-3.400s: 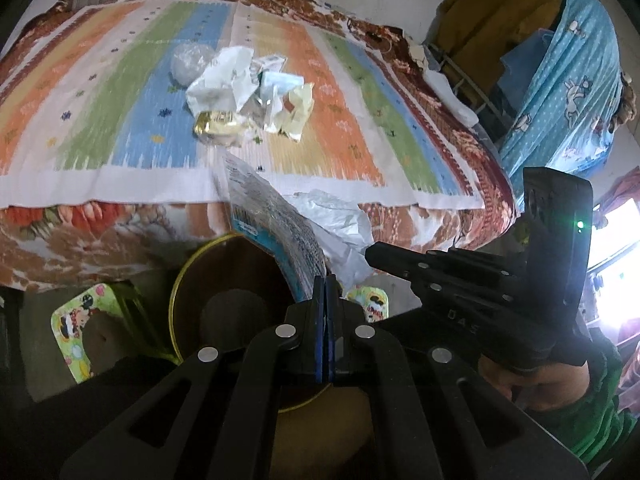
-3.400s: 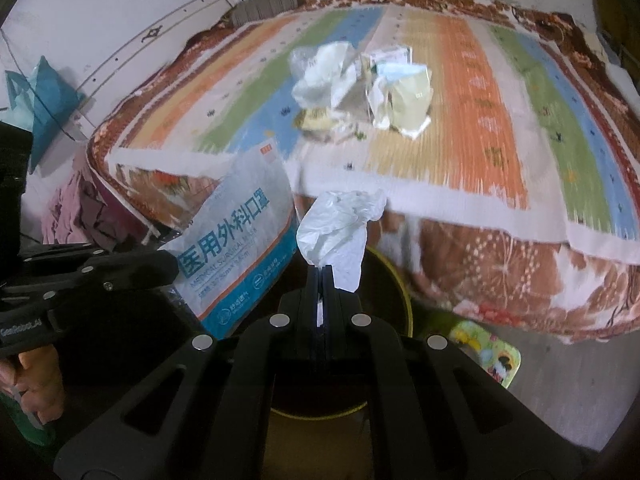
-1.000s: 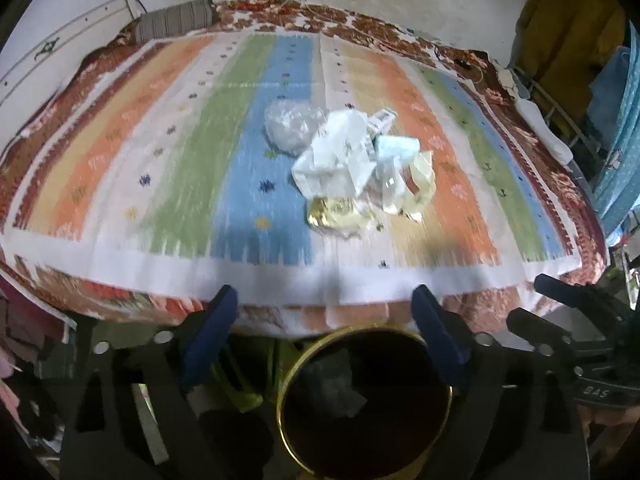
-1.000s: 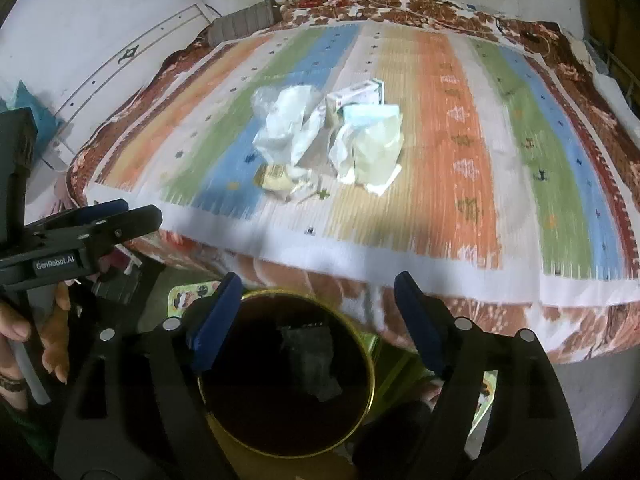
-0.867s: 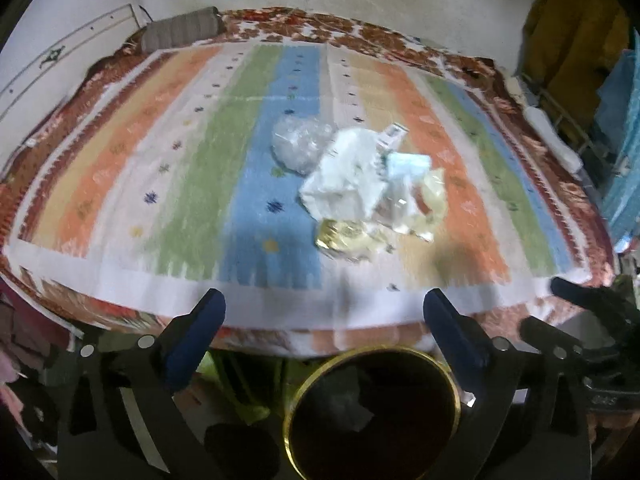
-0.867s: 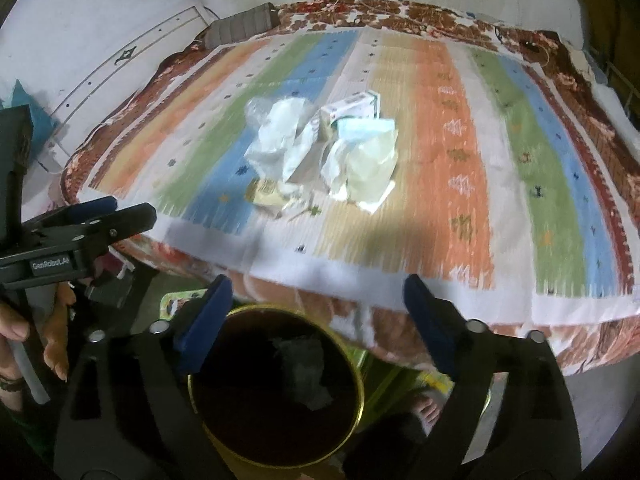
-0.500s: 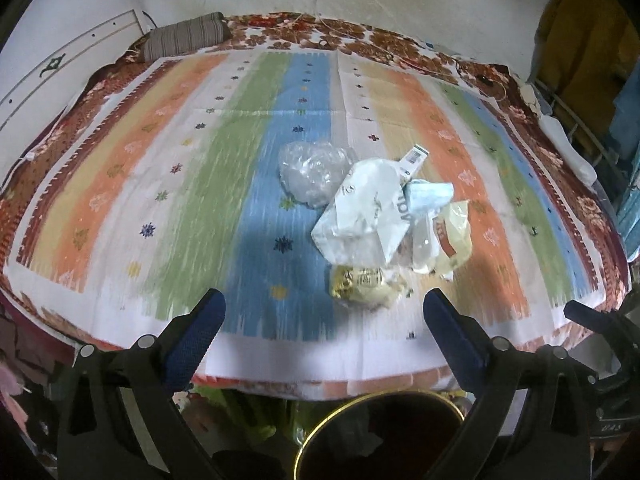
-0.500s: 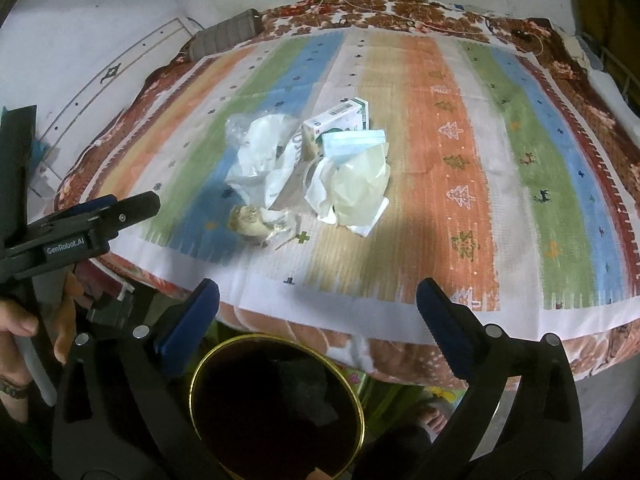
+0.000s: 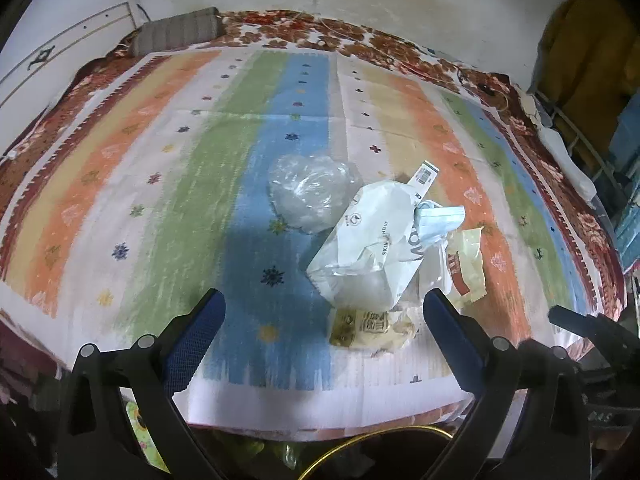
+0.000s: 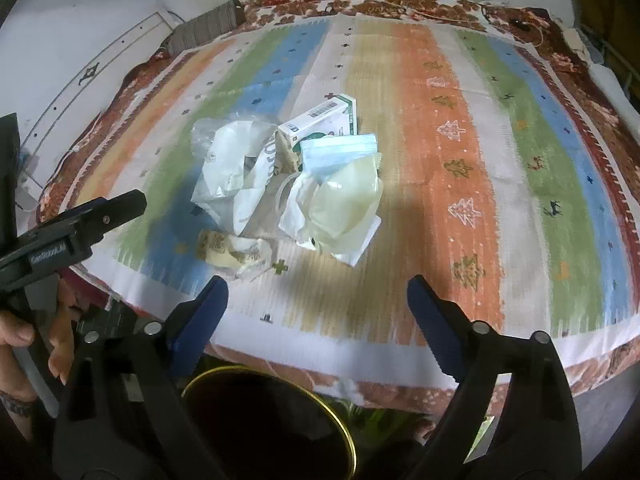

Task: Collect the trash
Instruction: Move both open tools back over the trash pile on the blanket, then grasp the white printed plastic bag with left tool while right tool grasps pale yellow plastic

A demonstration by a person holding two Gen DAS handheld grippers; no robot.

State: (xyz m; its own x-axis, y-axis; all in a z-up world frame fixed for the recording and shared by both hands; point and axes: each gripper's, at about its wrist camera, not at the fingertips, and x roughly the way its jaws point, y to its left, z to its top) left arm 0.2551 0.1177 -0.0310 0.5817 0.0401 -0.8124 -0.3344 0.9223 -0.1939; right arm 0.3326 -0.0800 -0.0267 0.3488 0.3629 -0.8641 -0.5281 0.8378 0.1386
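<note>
Both tongs emptied since moments ago: mask packet and white bag gone, bin sunk to frame bottom. Left tongs (image 9: 322, 322) wide open, empty; right tongs (image 10: 318, 304) gaping, just narrowed slightly. Trash pile (image 10: 288, 184) mid-frame on striped bed (image 10: 460, 80). Legible: "SKIN…" on white pouch (image 9: 372, 252). Bin (image 10: 272, 420) below.

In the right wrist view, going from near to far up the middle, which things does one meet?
Dark round bin with gold rim → crumpled gold-printed wrapper → pale yellow-green plastic pouch → light blue face mask → white and green cardboard box → grey striped pillow.
</note>
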